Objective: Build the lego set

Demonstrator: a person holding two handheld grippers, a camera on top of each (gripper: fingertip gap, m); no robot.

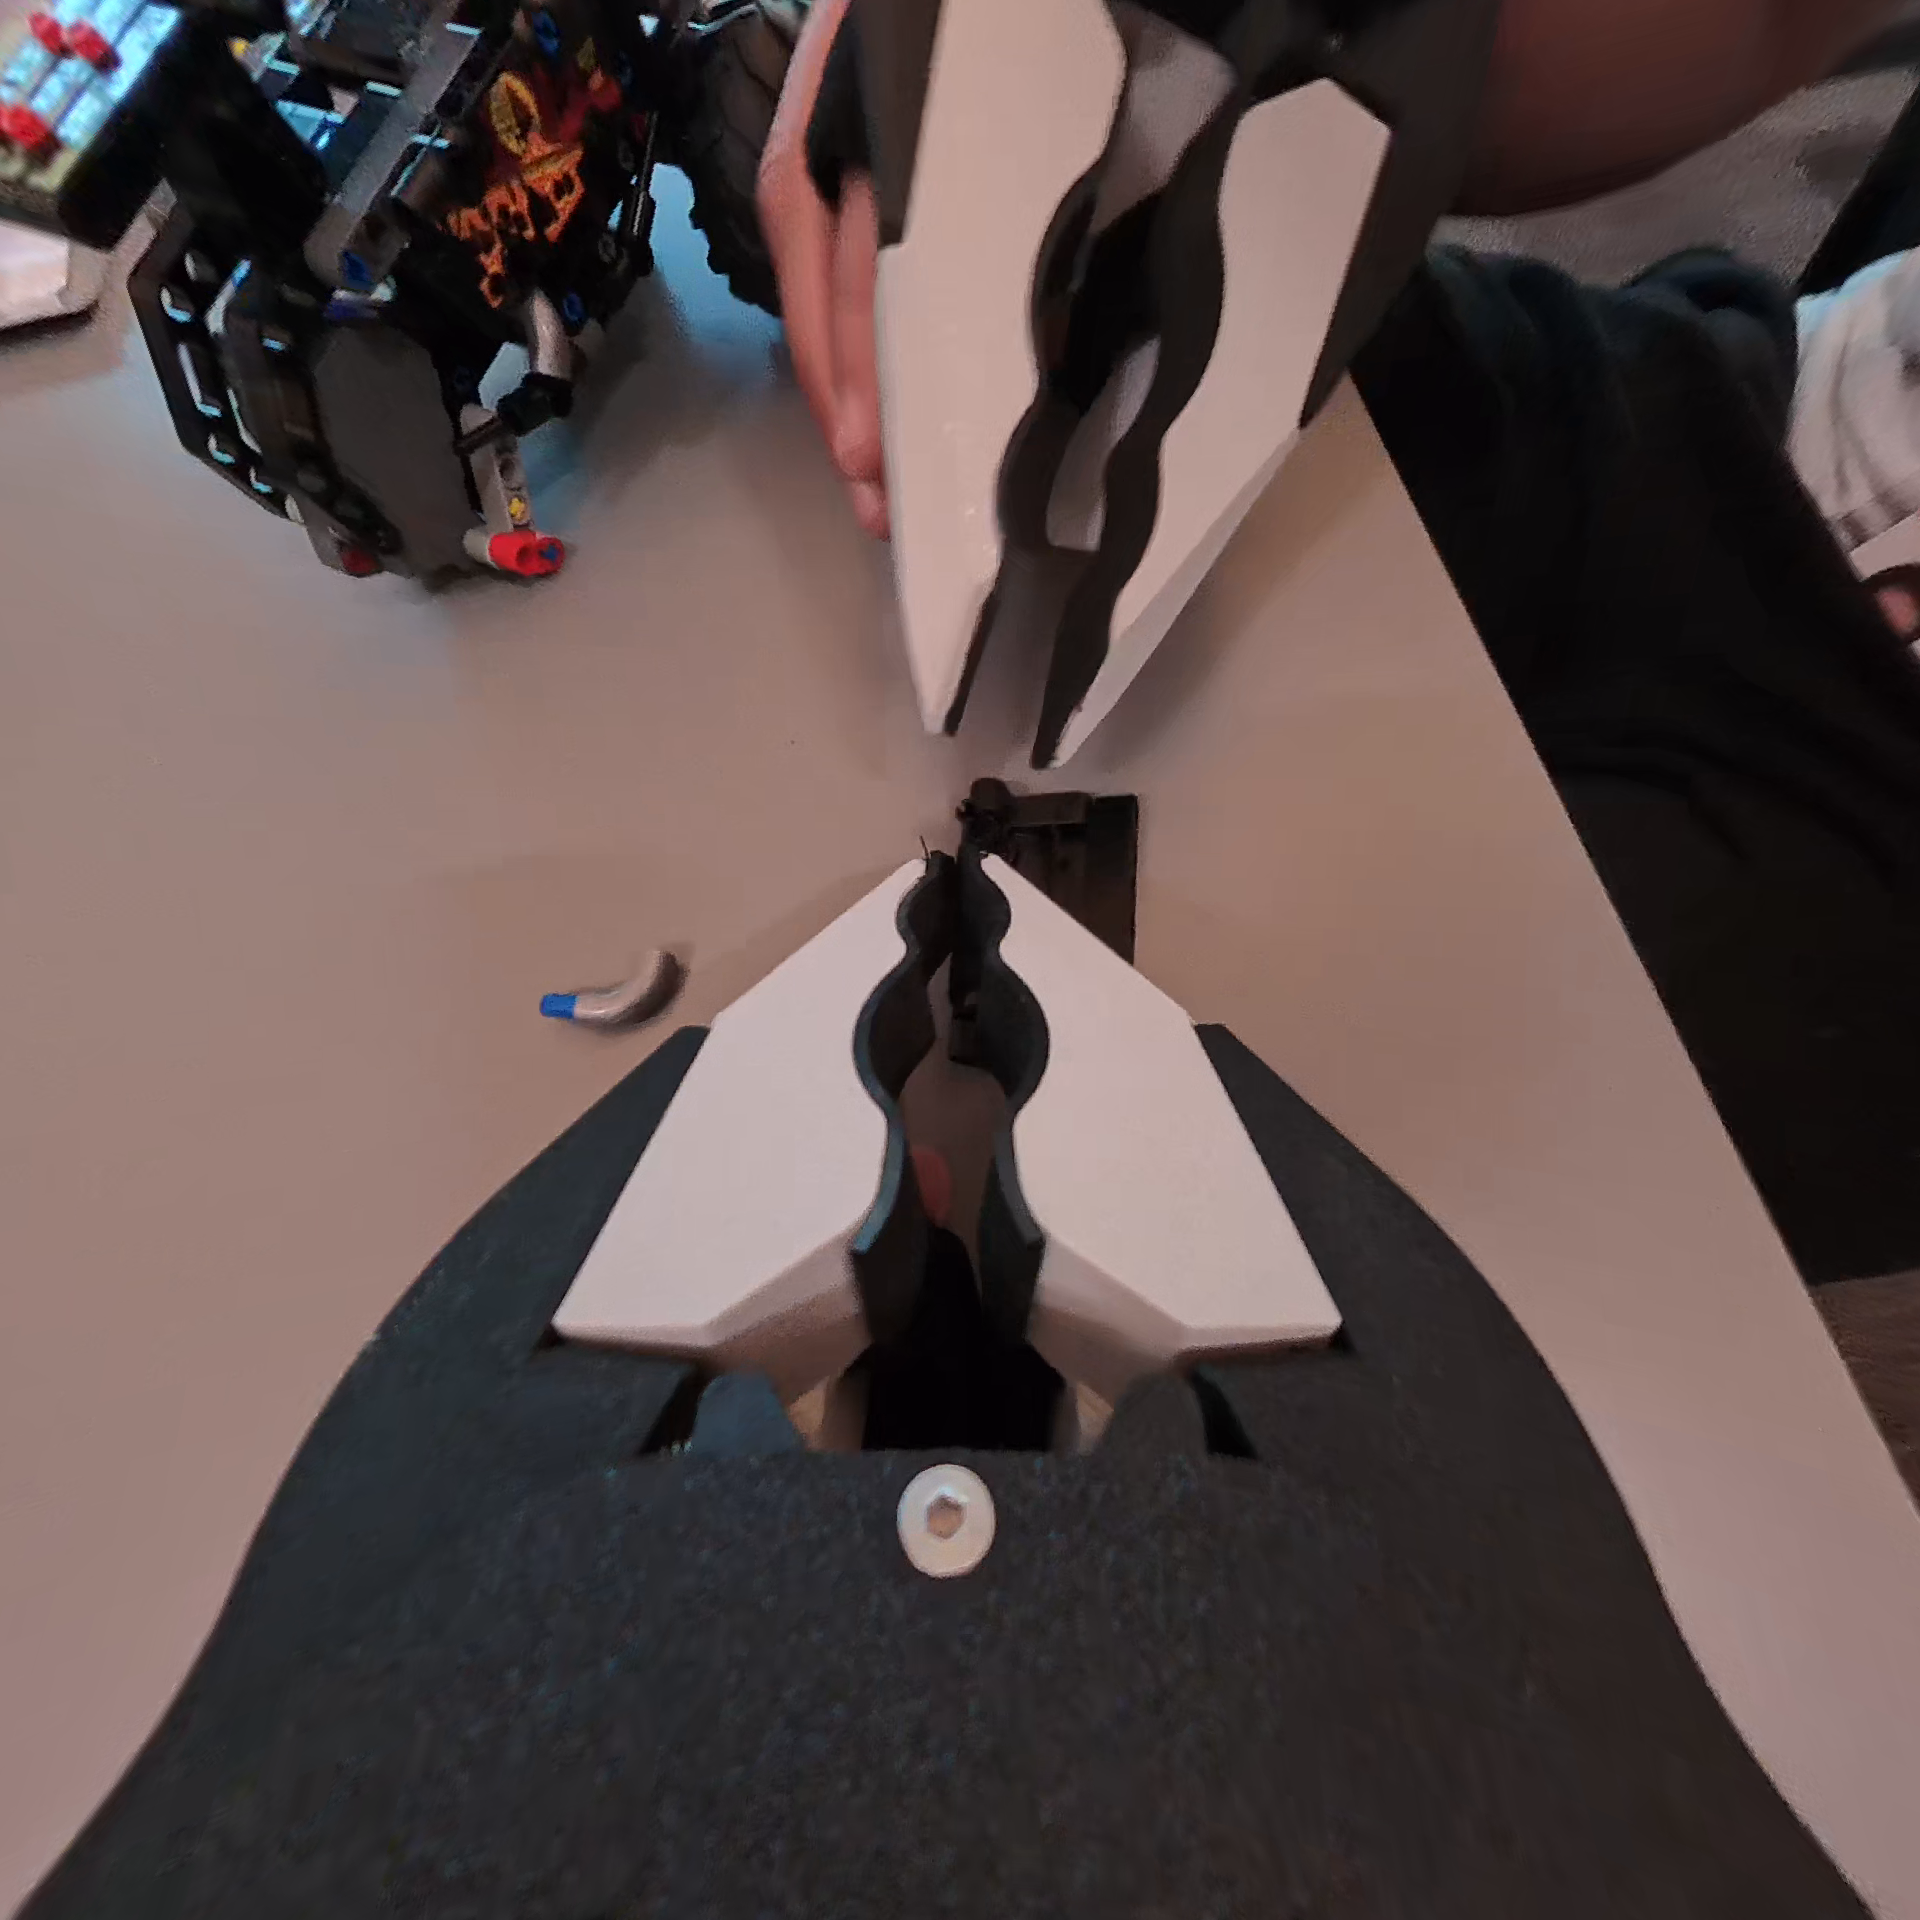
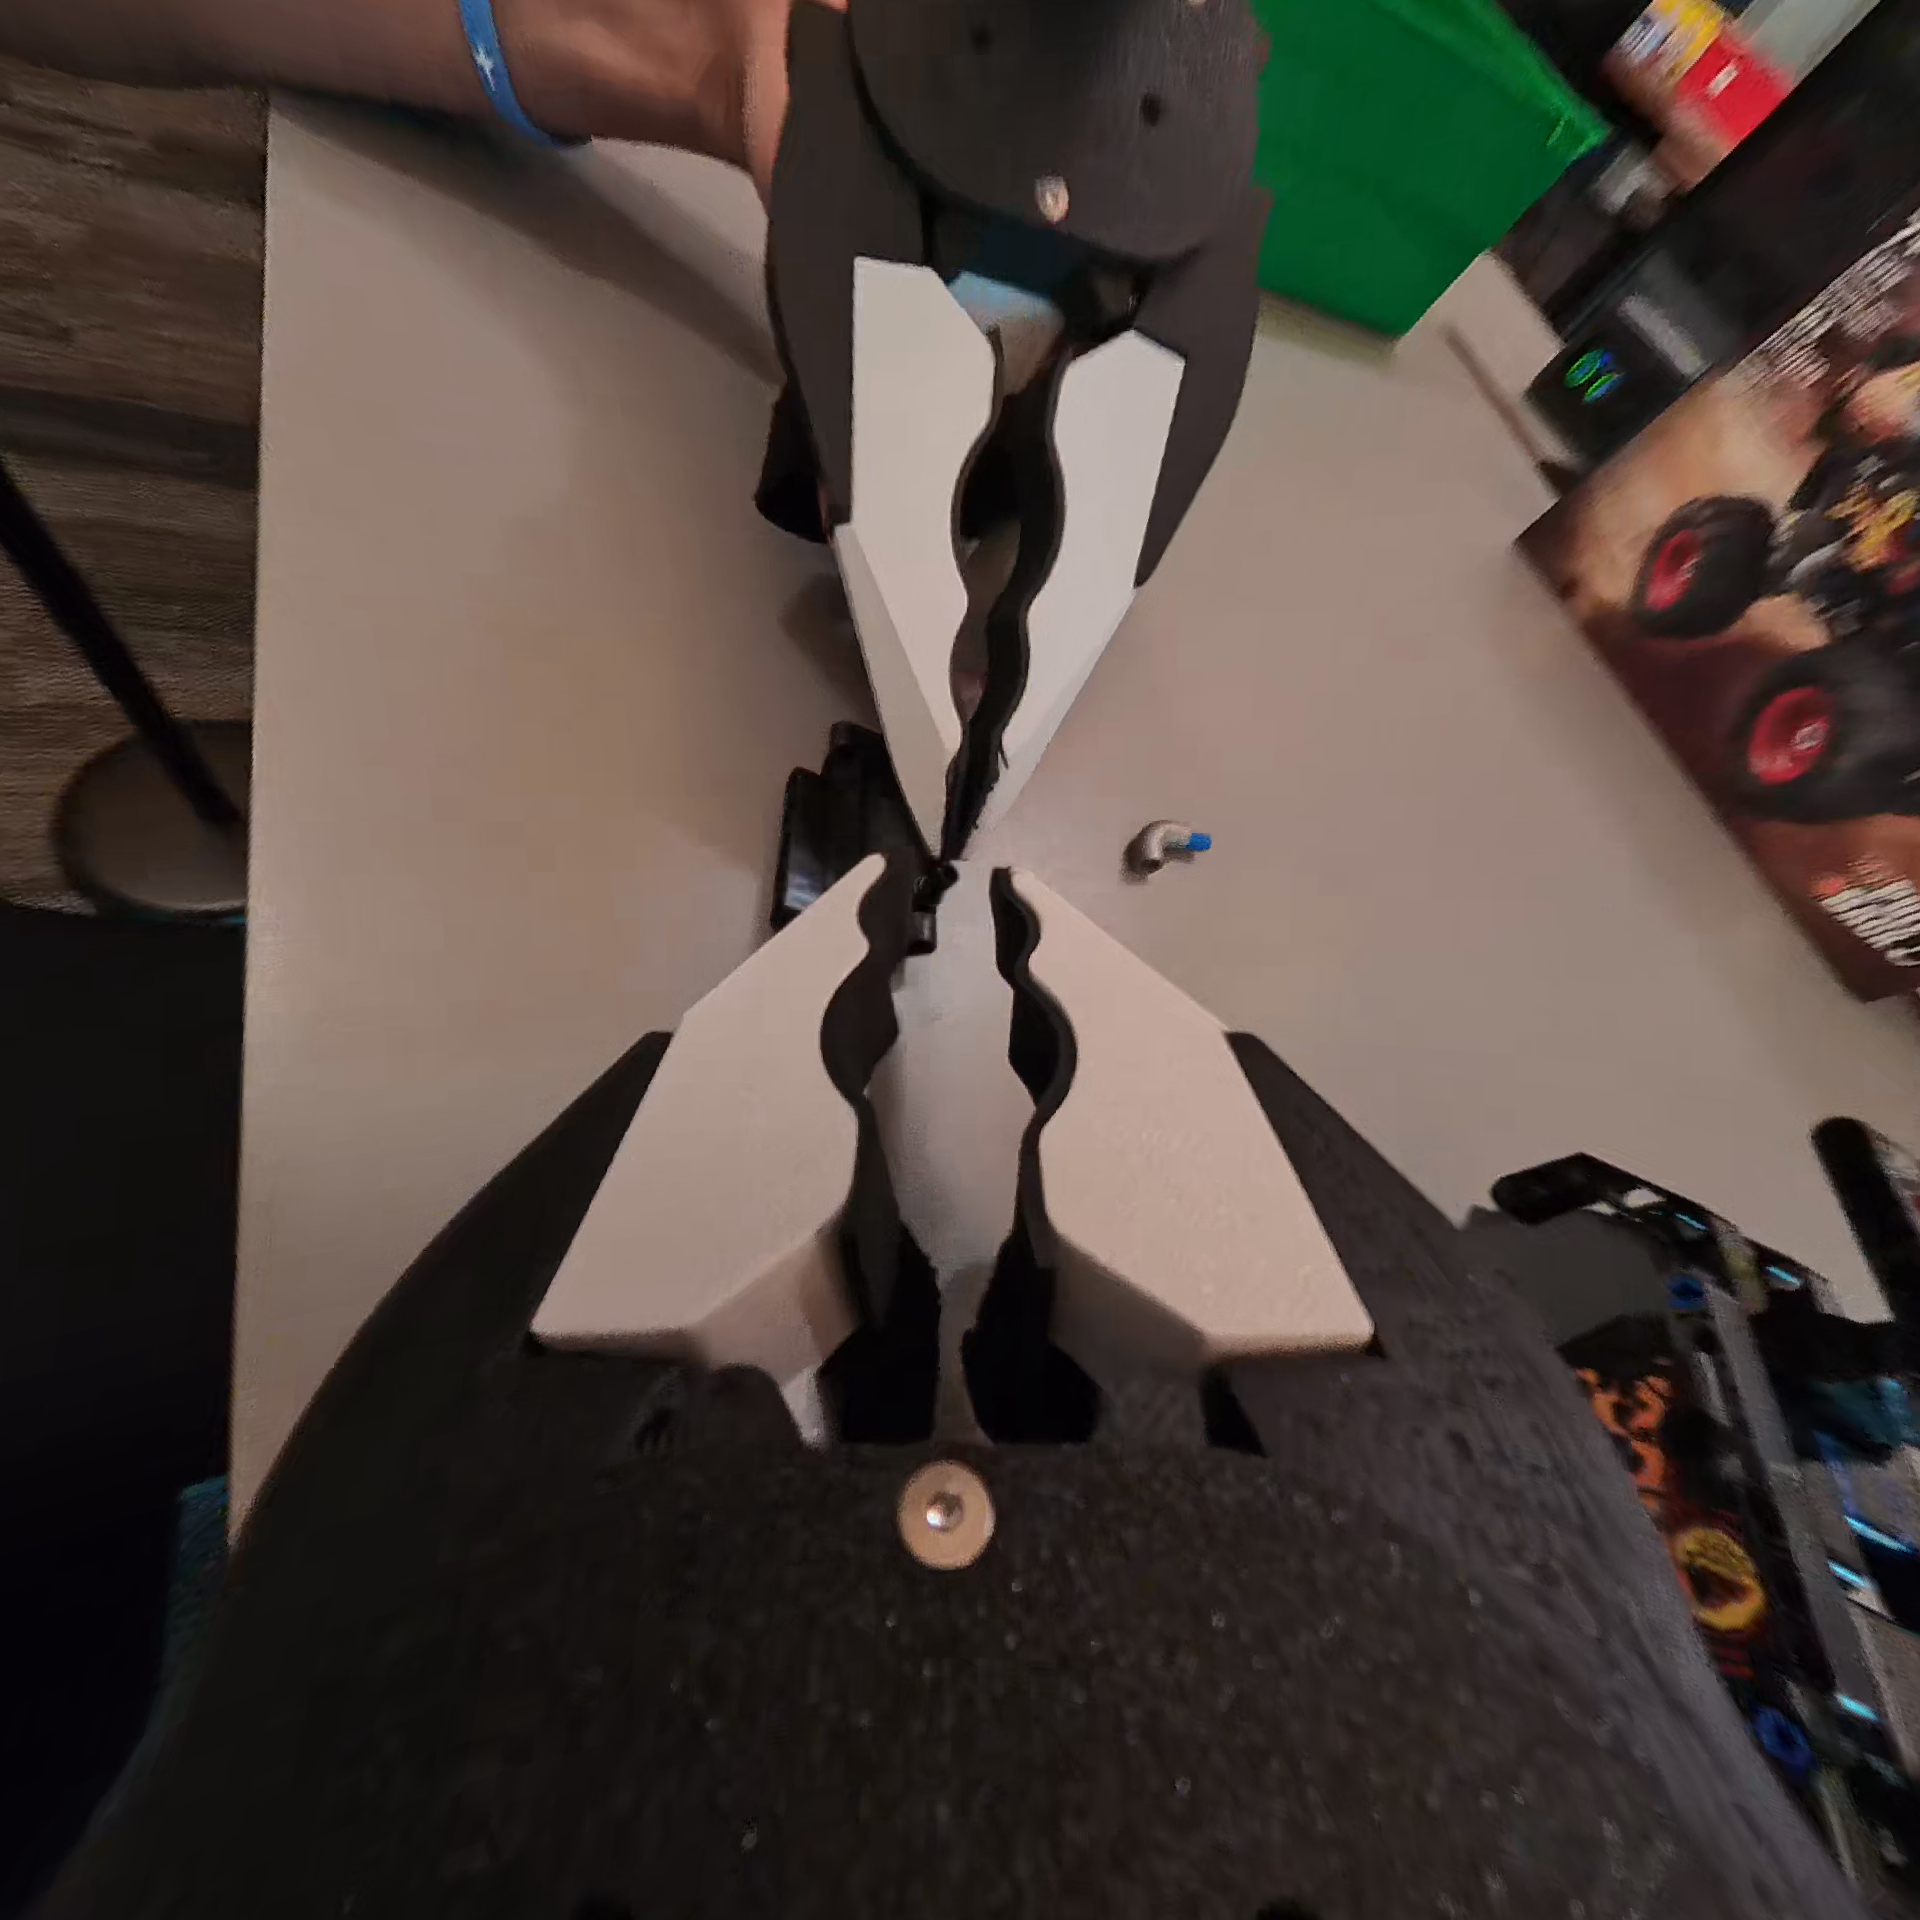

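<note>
Two claws meet tip to tip above the pale table [image 1: 312,831]. The left claw [image 1: 956,862] is closed, and a small black pin [image 1: 966,935] is pinched between its dark wavy pads. The end of the pin sticks out past the tips.

The right claw [image 2: 940,883] is open with a narrow gap. In the right wrist view the free end of the pin is just inside this gap, close to one finger. I cannot tell if it touches that finger. The other finger is clearly apart from it. In the left wrist view the right claw comes down from above, its tips just beside the tips of the left claw, and a hand [image 1: 831,312] is beside it.

Directly under the tips a flat black piece [image 1: 1091,873] lies on the table, near the edge where a person in dark clothes sits. A little further from that edge lies a small grey bent tube [image 1: 613,997] with a blue end, alone on the surface and well apart from both claws.

Toward the far side of the table stands a black toy vehicle [image 1: 364,312] built from bricks, with red and blue small parts and orange marks. A picture box [image 2: 1766,675] lies along another edge, and behind it is something green [image 2: 1392,156].
</note>
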